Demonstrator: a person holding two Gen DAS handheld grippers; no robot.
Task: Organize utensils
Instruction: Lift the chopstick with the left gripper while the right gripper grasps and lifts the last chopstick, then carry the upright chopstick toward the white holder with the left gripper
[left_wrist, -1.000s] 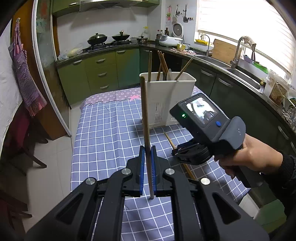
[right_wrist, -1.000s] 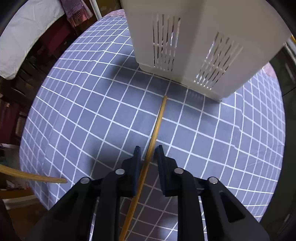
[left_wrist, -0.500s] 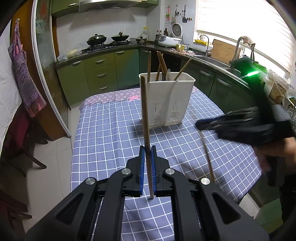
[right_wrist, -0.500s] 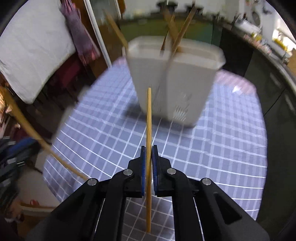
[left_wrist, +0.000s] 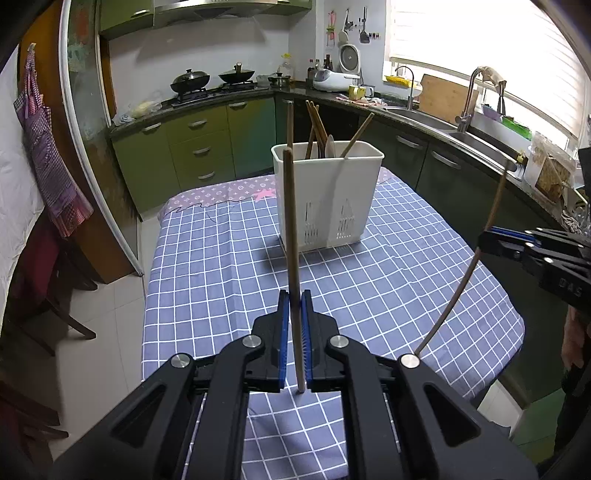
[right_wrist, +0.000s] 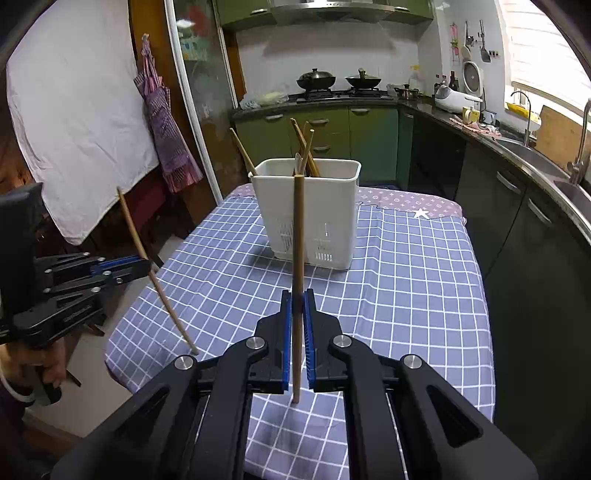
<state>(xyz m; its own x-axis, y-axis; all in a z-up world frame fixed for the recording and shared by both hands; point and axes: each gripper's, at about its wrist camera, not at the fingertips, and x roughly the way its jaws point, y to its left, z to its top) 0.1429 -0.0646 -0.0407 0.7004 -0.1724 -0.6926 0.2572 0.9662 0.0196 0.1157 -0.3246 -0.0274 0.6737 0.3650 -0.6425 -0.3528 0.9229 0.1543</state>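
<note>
Chopsticks are in both tools at this moment: the left gripper (left_wrist: 294, 306) is clamped on one chopstick (left_wrist: 290, 236), and the right gripper (right_wrist: 297, 306) is clamped on a second chopstick (right_wrist: 298, 258). In each wrist view the blue pads sit tight against the shaft with no gap, so we record both as closed and gripping. Each stick stands near upright, its long axis running up out of the jaws and its lower end poking just below the pads. The white utensil caddy (left_wrist: 332, 206) stands on the checked tablecloth (left_wrist: 207, 266) straight ahead of both tools, toward the far end of the table, already holding several chopsticks and what looks like a pale spoon. The relation that matters: the caddy's open rim lies forward of each gripper and about level with the upper tip of the held stick, so we judge that either stick must be lifted until its lower end clears the rim, carried forward over the opening, then lowered in. The caddy appears at similar range in both views, so we cannot tell which hand is nearer. Neither stick touches the caddy or the cloth. No loose utensils are visible on the cloth from here.
</note>
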